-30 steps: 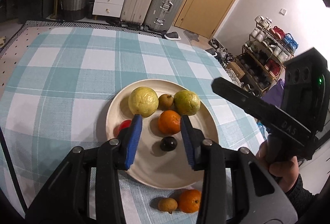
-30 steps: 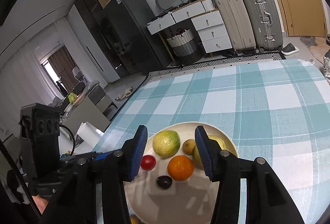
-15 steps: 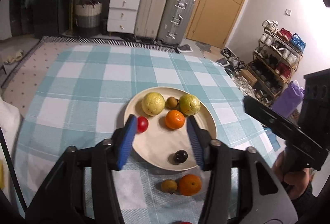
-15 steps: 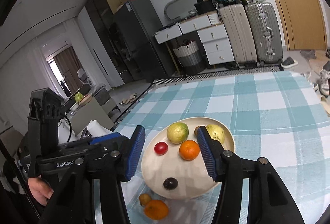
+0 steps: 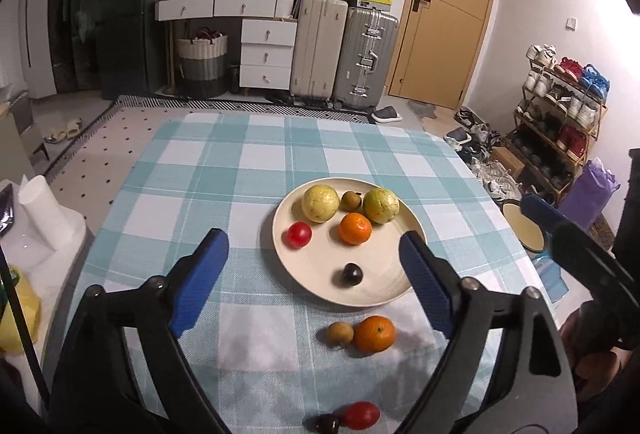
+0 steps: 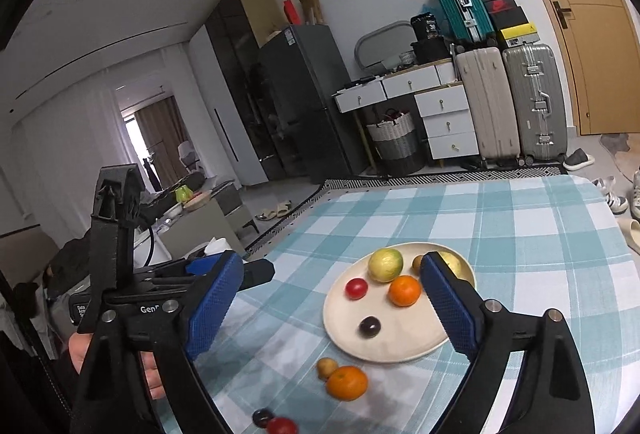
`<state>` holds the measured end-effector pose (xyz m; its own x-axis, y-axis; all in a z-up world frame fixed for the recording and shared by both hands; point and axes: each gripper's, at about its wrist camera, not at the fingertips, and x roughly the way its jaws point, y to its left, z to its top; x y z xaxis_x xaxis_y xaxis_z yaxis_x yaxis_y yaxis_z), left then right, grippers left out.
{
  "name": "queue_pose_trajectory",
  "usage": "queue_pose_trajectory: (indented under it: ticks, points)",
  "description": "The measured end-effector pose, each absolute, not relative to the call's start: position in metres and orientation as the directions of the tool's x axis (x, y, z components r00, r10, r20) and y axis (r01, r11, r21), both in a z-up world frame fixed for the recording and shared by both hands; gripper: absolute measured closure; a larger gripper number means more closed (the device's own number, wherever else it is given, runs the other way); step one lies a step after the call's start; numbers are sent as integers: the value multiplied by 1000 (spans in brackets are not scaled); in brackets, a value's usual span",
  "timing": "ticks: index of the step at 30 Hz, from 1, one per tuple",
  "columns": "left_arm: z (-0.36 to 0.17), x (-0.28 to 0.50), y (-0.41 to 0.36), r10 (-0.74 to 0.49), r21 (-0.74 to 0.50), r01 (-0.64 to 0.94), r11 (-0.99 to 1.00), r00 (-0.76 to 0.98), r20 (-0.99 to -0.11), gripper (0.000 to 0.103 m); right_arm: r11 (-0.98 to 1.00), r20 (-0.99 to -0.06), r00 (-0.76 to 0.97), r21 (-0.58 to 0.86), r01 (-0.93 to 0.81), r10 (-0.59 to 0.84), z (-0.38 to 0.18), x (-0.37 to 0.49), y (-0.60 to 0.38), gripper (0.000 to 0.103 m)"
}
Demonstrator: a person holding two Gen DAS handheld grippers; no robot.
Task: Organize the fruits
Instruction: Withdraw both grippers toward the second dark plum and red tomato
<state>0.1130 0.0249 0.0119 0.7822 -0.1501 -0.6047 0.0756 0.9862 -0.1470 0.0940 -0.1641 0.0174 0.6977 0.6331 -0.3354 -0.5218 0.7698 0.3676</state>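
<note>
Two handheld grippers hover above a table (image 5: pixel 248 162) covered in a teal-and-white checked cloth. The left gripper (image 5: pixel 316 274) has its blue-padded jaws opening wide, with nothing held between them. The right gripper (image 6: pixel 332 298) is also opening wide and grips nothing.

A cream plate (image 5: pixel 384 286) sits right of centre on the table. From left to right it holds a red tomato (image 5: pixel 299 234), a yellow-green fruit (image 5: pixel 320 203), a small brown fruit (image 5: pixel 351 200), an orange (image 5: pixel 355 228) and a second yellow-green fruit (image 5: pixel 381 205). A dark plum (image 5: pixel 353 274) lies at the plate's near side.

On the cloth just nearer than the plate, a small brown fruit (image 5: pixel 340 333) touches a loose orange (image 5: pixel 374 333). At the near table edge, a dark fruit (image 5: pixel 327 423) lies beside a red tomato (image 5: pixel 361 412).
</note>
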Motion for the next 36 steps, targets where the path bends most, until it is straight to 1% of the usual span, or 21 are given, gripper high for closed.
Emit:
queue_pose_trajectory:
  ticks: [1, 2, 6, 10, 14, 17, 24, 33, 36]
  points:
    - [13, 108, 25, -143, -141, 72, 987, 785, -603, 7, 764, -319, 700, 366, -531, 639, 19, 89, -165, 3]
    - [14, 106, 24, -137, -136, 68, 988, 787, -602, 2, 759, -301, 703, 363, -540, 644, 21, 83, -165, 2]
    - [16, 91, 26, -106, -108, 52, 993, 802, -587, 0, 742, -266, 701, 364, -563, 662, 27, 65, -166, 1]
    - [15, 78, 30, -94, -110, 35, 993, 803, -589, 0, 750, -264, 707, 339, -569, 656, 27, 52, -161, 0]
    - [9, 65, 35, -80, -105, 23, 994, 814, -575, 0, 750, -291, 695, 339, -568, 657, 22, 46, -156, 0]
    - [-2, 58, 38, -82, -107, 23, 994, 809, -582, 0, 756, -305, 694, 331, -565, 652, 14, 39, -152, 0]
    - [-43, 48, 50, -110, -150, 15, 989, 749, -653, 0, 791, -382, 693, 319, -522, 612, -9, 28, -146, 0]
    - [-92, 37, 52, -116, -153, 5, 988, 674, -729, 0, 824, -488, 665, 318, -469, 566, -40, 30, -140, 0]
    - [-102, 35, 48, -114, -130, 24, 991, 656, -746, 0, 831, -515, 652, 323, -454, 557, -50, 30, -139, 0]
